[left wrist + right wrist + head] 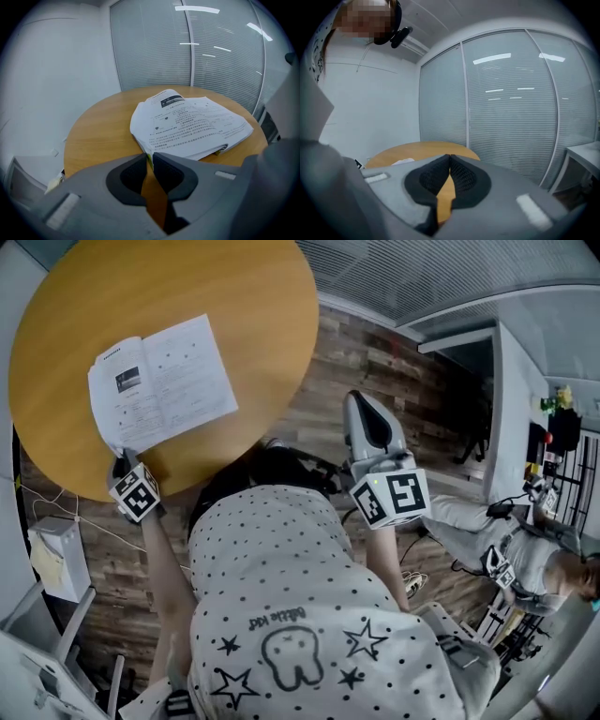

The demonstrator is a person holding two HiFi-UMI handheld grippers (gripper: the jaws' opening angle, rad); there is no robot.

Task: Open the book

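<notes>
Opening seemingly complete: open book (161, 381) on table (244, 296), near corner pinched in left gripper (148, 155); right gripper (449, 156) closed, empty. Next: release, withdraw.

A round wooden table (234, 296) bears a single book (164, 381), lying open near its rim.

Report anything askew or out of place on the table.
The open white book lies skewed at the round wooden table's near edge, its pages bulging unevenly and one corner pinched in the left gripper. Nothing looks spilled or damaged.
</notes>
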